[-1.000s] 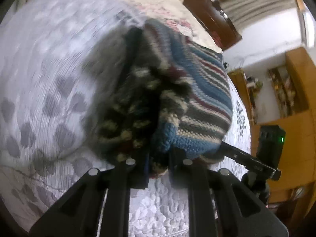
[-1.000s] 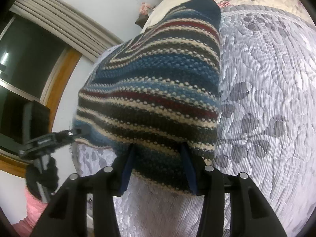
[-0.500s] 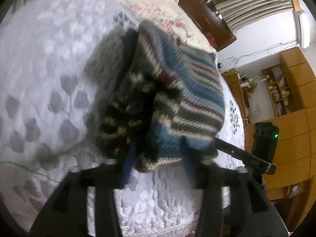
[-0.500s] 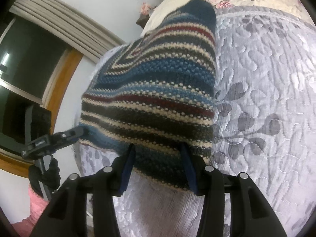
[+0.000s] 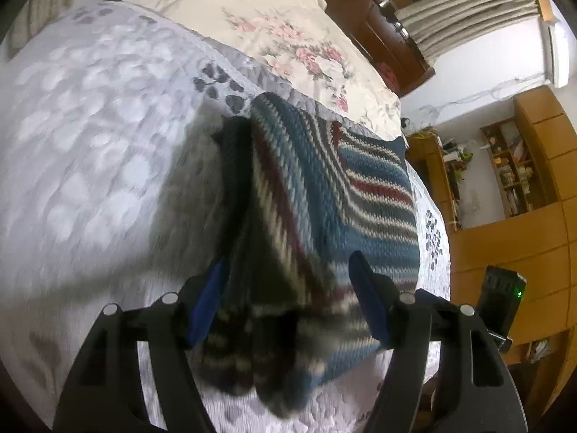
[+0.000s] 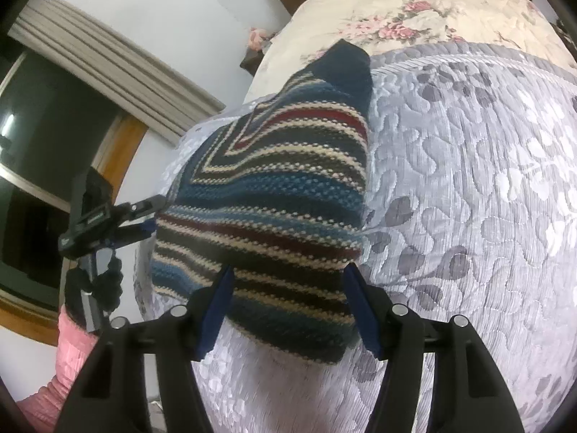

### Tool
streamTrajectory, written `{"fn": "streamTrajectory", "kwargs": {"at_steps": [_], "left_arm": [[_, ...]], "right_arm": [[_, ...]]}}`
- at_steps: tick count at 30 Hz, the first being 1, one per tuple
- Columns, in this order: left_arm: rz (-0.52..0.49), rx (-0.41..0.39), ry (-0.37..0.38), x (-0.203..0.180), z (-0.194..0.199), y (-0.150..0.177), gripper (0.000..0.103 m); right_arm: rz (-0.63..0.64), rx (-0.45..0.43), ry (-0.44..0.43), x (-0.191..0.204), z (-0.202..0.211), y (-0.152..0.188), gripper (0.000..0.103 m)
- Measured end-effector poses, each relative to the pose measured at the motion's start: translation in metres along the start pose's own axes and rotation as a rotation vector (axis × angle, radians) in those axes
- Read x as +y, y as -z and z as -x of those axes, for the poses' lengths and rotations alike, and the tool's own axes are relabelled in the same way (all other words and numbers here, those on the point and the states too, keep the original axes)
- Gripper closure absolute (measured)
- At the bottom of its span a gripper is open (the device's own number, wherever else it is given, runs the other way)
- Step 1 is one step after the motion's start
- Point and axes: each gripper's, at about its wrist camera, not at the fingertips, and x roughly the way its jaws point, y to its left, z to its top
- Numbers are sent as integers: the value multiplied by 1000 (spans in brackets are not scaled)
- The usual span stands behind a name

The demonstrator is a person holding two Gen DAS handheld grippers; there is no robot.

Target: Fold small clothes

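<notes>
Striped knit garment lies folded on the grey quilted bedspread, floral pillow at the far end. Left gripper jaws wide, straddling the near edge of the garment. Right gripper likewise spread wide, gripping nothing.

A bed is covered by a pale grey quilt stitched with leaf shapes. A cream pillow printed with pink flowers is laid at its head, against a dark wooden headboard. Pleated curtains are hung above. Wooden shelves filled with small items are seen by the white wall.
</notes>
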Motion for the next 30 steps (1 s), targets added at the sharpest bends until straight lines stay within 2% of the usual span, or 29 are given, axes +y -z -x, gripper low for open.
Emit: {"fn": "streamTrajectory", "kwargs": {"at_steps": [4,6,8,11,14,18,22,24,25,26,28,30], "left_arm": [[7,67,28,8,-29,-17,35],[12,102,47,13,-44,-23,32],[6,124,70,16,-56,-26,26],[-21,146,96,17,-65,-26,22],[-86,173,121,9,-68,-22,20],[-134,193,136,11,-75,-19,14],[-176,209,120,6,-88,-16,6],[-174,198,108,3,-90,-16,6],[-172,193,111,2,-89,-15,8],[-167,185,117,1,-88,-14,22],[-134,192,140,6,-87,-12,40],[-111,193,184,12,-87,-9,48]], "right_arm": [[-31,2,-1,-3,-10,-4,39],[-43,3,-2,-4,-15,-6,38],[-49,3,4,-5,-19,-9,34],[-52,6,11,-4,-28,-15,30],[-73,6,-6,-5,-38,-22,21],[-114,22,-18,-11,-61,-34,14],[-161,52,-63,-20,-88,-40,6],[-157,40,-60,-17,-92,-43,8],[-150,36,-60,-14,-92,-44,12],[-146,33,-52,-12,-92,-45,14],[-135,26,-47,-9,-87,-45,28],[-139,14,-75,-9,-77,-45,39]]}}
